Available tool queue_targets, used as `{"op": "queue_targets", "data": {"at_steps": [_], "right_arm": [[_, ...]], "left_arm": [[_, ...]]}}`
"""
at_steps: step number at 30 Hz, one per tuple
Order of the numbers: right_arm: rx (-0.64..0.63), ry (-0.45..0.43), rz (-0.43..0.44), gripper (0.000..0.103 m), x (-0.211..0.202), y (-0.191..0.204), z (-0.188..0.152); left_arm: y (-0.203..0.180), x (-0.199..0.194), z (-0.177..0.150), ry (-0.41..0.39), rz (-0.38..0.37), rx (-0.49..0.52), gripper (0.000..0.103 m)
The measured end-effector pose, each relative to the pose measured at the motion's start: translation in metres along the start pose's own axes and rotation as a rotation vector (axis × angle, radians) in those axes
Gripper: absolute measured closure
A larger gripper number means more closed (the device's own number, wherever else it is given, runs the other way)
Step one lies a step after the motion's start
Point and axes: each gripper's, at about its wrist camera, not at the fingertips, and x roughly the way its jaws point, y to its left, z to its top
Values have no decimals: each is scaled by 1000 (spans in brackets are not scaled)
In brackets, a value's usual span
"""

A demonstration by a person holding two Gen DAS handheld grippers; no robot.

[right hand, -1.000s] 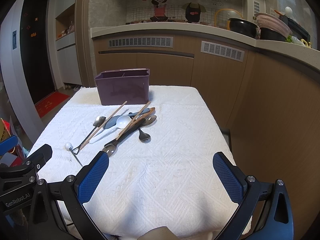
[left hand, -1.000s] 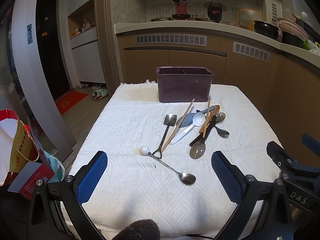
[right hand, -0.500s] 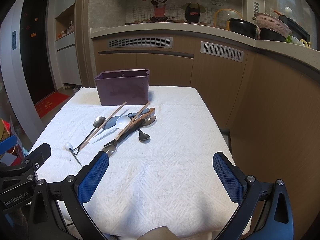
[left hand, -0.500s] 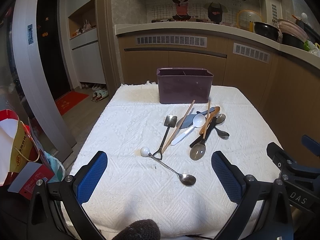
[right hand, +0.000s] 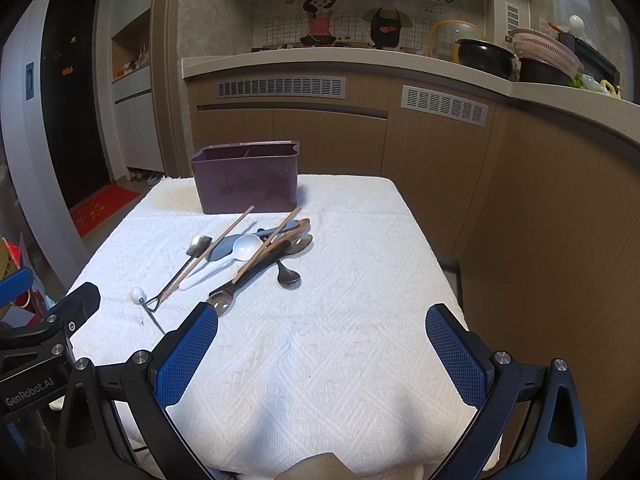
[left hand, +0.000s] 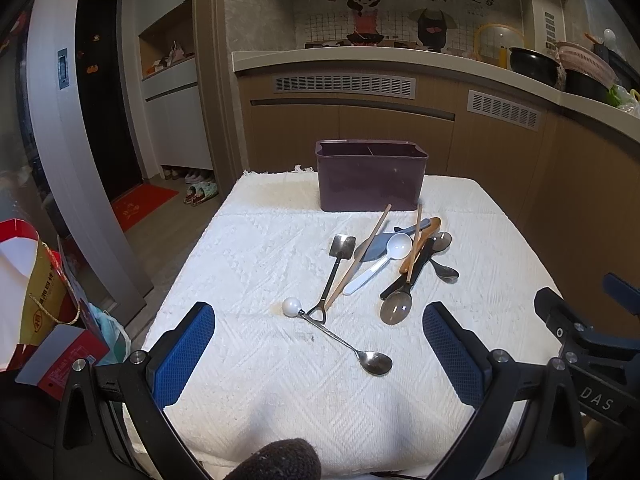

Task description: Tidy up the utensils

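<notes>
A dark purple utensil box (left hand: pixel 370 176) (right hand: pixel 246 178) stands at the far end of the white-clothed table (left hand: pixel 248 264). In front of it lies a pile of utensils (left hand: pixel 404 256) (right hand: pixel 256 248): a white spoon, wooden chopsticks, a wooden spoon, dark and steel spoons. A steel spoon with a white ball end (left hand: pixel 340 340) lies nearest, crossing a small shovel-shaped spoon (left hand: pixel 334 272). My left gripper (left hand: pixel 318 354) is open and empty above the near table edge. My right gripper (right hand: pixel 320 356) is open and empty, to the right of the pile.
A kitchen counter (right hand: pixel 360 60) with pots and a pink basket runs behind and to the right. A red and yellow bag (left hand: pixel 32 292) stands on the floor at the left. The table's right edge (right hand: pixel 436 256) drops to the floor.
Both grippers have lifted or tilted very slightly, so the scene sits a touch lower. No utensil has moved.
</notes>
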Motion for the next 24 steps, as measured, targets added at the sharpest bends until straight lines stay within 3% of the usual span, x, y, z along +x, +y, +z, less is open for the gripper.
{"op": "queue_targets", "data": {"at_steps": [9, 15, 19, 21, 24], "right_arm": [[1, 0, -1, 0, 0, 0, 0], [9, -12, 3, 0, 0, -2, 3], [35, -79, 8, 0, 2, -10, 6], [54, -128, 22, 0, 5, -13, 5], [-13, -43, 67, 0, 29, -8, 7]], "left_arm": [[0, 0, 0, -1, 8, 10, 0], [5, 15, 0, 55, -13, -12, 0], [20, 40, -3, 120, -37, -78, 0], [27, 58, -9, 192, -41, -104, 0], [35, 84, -16, 310, -98, -140, 0]]}}
